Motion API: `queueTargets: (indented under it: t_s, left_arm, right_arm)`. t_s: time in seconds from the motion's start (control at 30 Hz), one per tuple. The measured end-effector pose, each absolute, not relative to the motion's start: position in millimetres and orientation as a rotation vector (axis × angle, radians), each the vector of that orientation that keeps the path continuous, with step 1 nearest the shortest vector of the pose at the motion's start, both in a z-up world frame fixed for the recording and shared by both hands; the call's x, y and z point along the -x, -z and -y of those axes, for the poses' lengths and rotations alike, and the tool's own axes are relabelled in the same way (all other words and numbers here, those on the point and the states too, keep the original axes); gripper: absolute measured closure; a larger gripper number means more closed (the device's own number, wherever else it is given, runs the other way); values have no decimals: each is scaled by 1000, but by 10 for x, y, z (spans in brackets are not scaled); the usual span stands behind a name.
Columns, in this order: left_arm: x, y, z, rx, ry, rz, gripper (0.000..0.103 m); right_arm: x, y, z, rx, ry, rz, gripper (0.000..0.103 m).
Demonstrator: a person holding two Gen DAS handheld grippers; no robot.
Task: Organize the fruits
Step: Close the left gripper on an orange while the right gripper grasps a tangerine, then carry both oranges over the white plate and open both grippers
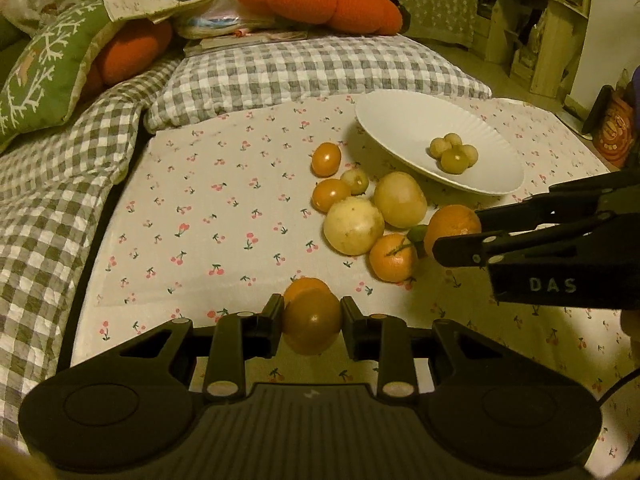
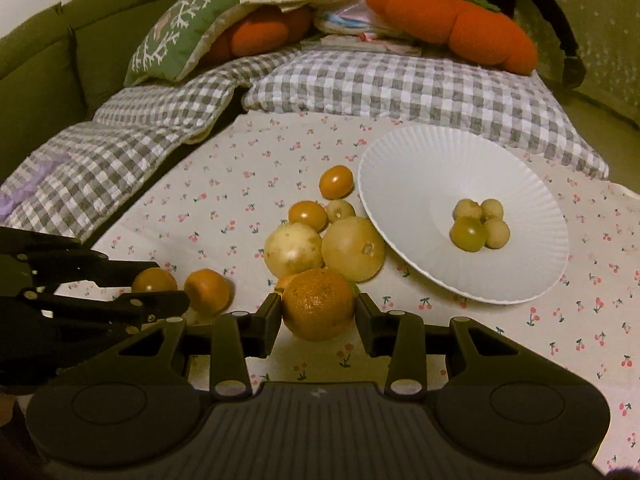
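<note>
Peeking behind the gripped orange (image 2: 318,304): green fruit (image 2: 354,287).

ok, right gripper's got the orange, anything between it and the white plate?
Partly. The right gripper holds the orange; two large pale yellow fruits sit just beyond it, against the white plate near its rim. Lifting over them, nothing visible blocks the way.

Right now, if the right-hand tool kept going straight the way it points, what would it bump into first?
The right tool is shut on a bumpy orange mandarin. Straight ahead, it would probably first meet the two large pale yellow round fruits on the cherry-print cloth, though depth is unclear.
</note>
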State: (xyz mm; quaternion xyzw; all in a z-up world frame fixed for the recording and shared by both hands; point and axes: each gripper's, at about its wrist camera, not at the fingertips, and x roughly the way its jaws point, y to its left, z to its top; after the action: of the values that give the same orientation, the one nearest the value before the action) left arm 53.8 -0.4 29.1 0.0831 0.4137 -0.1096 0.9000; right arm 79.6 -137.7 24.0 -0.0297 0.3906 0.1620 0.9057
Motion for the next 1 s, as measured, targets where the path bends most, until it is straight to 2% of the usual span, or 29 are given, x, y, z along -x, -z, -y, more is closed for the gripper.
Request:
queueTargets:
  t_s: [1.0]
  left_arm:
    - [-653,-613,511,-168,271,-734,84]
  right_arm:
    - [-794,-649,1864,-102,-275,-680,67]
